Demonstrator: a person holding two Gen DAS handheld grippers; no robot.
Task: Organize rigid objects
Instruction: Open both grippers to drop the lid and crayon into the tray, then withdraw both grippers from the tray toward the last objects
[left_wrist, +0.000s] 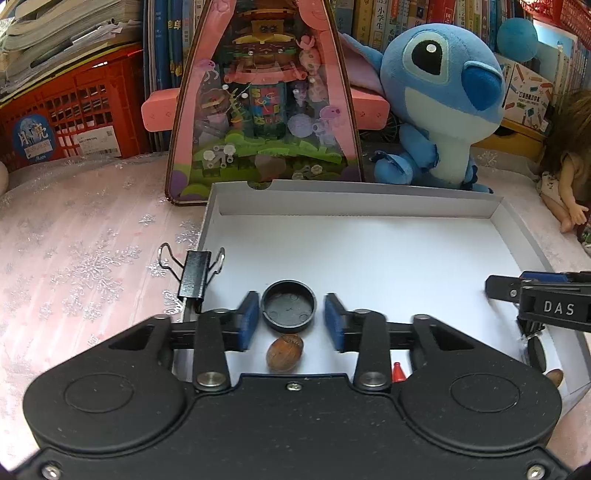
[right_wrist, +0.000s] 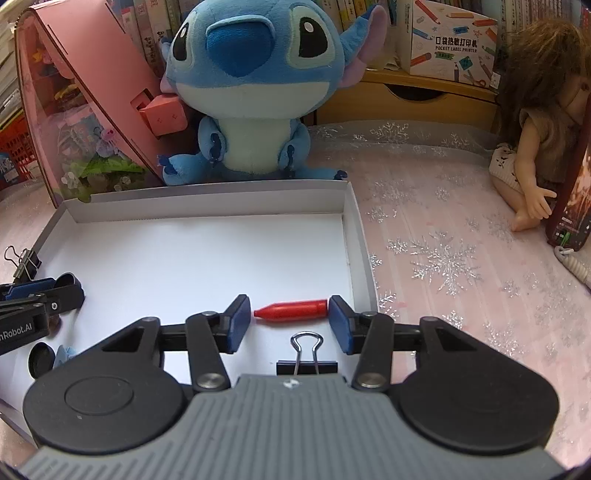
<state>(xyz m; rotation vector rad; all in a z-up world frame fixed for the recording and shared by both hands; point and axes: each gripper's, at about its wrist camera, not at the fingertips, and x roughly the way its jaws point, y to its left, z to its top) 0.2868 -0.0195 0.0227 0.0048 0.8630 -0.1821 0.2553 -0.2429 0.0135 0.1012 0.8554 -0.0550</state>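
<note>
Snowflake cloth covers the tabletop; inside the tray (right_wrist: 354, 236) my left gripper (left_wrist: 291, 317) has jaws apart around the cap (left_wrist: 289, 310), right gripper (right_wrist: 290, 319) jaws apart beside the red piece (right_wrist: 291, 309), both set down for sorting.

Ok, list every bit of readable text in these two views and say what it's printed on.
"DAS": on the right gripper, seen from the left wrist.
"nRobot.AI", cut off by the frame edge: on the left gripper, seen from the right wrist.
"POCKET LABEL PRINTER": on the white printer box, under larger Chinese characters.
"小学生": on a book spine.
Other book spines and crate stickers: too blurred.
</note>
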